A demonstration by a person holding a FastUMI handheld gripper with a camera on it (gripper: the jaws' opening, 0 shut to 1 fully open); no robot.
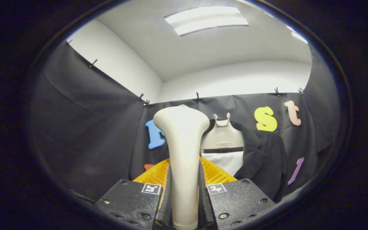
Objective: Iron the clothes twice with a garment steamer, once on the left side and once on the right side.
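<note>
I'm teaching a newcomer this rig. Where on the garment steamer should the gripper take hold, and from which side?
On its slim straight handle, below the flared head, closing from both flanks. The gripper is already shut on the garment steamer there, upright, its wide head ahead of the fingers toward the black garment.

I have the gripper (184,204) clamped on the garment steamer (182,153): both fingers (129,199) press its cream handle from either side, and it stands upright between them with its wide head on top. Just behind the steamer sits an orange ribbed piece (214,174). Beyond the steamer, slightly right, a mannequin torso (222,140) wears a dark garment (264,159) hanging open over white fabric.
</note>
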